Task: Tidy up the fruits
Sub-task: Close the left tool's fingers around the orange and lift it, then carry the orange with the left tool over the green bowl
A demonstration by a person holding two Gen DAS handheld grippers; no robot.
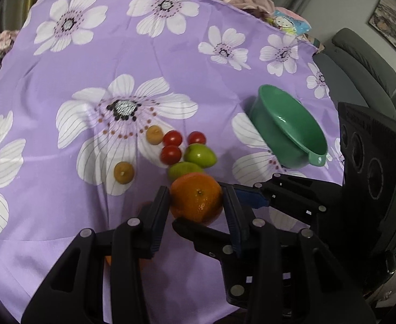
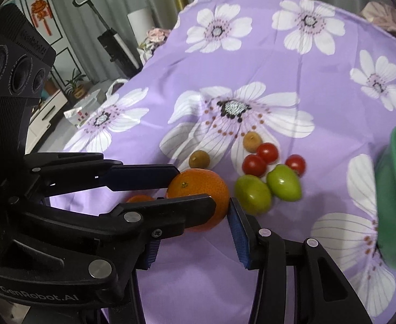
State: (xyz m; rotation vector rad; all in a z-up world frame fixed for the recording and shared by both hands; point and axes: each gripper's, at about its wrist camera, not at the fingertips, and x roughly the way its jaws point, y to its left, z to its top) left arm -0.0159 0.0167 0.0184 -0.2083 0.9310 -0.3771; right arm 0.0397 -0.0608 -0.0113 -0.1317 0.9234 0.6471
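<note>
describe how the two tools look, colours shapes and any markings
Both tools, left tool and right tool, are black plastic linkages with silver pivot pins and flat fingers faced with ribbed blue pads. The left tool's frame reads "GenRobot.AI". Each carries a black box with three round lenses. No cables or sleeves show.

— Left gripper (image 1: 196, 202): black plastic linkages, silver round rivets, blue ribbed pads (image 1: 159, 224).
— Right gripper (image 2: 195, 232): same build. White "GenRobot.AI" lettering on the left's body; three round lenses above, label possibly unreadable.
</note>
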